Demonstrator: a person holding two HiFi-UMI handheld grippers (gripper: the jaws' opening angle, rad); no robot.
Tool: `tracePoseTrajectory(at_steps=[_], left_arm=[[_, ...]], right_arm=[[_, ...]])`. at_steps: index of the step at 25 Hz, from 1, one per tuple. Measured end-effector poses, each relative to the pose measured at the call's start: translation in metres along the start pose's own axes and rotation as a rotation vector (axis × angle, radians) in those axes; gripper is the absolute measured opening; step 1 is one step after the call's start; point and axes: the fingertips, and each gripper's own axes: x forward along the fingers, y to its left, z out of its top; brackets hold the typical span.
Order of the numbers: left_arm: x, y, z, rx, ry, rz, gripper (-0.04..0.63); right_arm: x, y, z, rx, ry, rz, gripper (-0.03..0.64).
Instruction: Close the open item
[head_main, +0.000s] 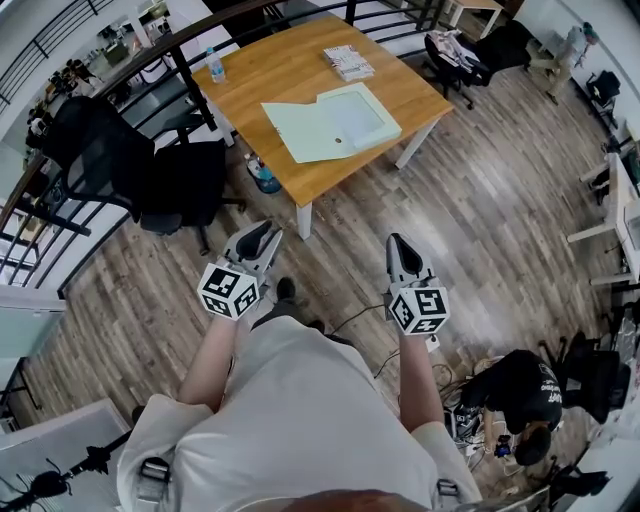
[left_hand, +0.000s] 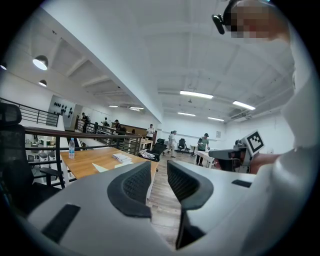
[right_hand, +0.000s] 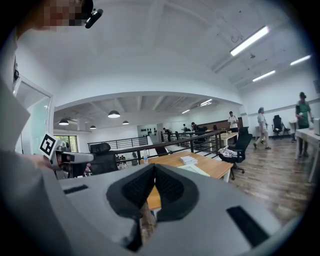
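Observation:
A pale green flat case (head_main: 330, 122) lies open on the wooden table (head_main: 250, 85), its lid spread out to the left. It also shows far off in the left gripper view as a pale sheet (left_hand: 106, 167), and the case (right_hand: 194, 169) appears on the table in the right gripper view. Both grippers are held close to the person's body, well short of the table. My left gripper (head_main: 258, 240) (left_hand: 159, 169) has its jaws apart with nothing between them. My right gripper (head_main: 400, 250) (right_hand: 154, 168) has its tips touching and holds nothing.
A stack of booklets (head_main: 348, 62) and a water bottle (head_main: 216, 66) stand on the table. A blue bottle (head_main: 264, 176) sits on the floor under it. Black office chairs (head_main: 120, 165) and a railing (head_main: 60, 110) are at the left. A crouching person (head_main: 520, 395) is at the lower right.

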Motion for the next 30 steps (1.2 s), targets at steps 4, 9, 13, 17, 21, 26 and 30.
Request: tracePoseTrajectory(at_steps=[4,9,13,17,21,26,30], left_arm=[[0.012,0.008,0.0,-0.002,0.002,-0.006,0.095],[0.037,0.026,0.008,-0.001,0.002,-0.021,0.095],[0.067,0.045,0.016,-0.001,0.003,-0.039,0.095],[0.097,0.066,0.021,-0.005,0.011,-0.062,0.095],[0.124,0.093,0.031,-0.01,0.015,-0.077,0.095],[0.156,0.128,0.044,-0.015,0.021,-0.102,0.095],[0.178,0.154,0.051,-0.015,0.028,-0.126,0.095]], right_arm=[[0.013,-0.006,-0.001,0.001,0.004,-0.003,0.003],[0.037,-0.019,0.004,0.004,0.006,-0.022,0.003],[0.064,-0.031,0.01,0.004,0.014,-0.032,0.003],[0.095,-0.044,0.015,0.011,0.02,-0.051,0.003],[0.128,-0.053,0.025,0.011,0.025,-0.065,0.003],[0.17,-0.063,0.034,0.018,0.036,-0.094,0.003],[0.2,-0.067,0.039,0.017,0.04,-0.115,0.003]])
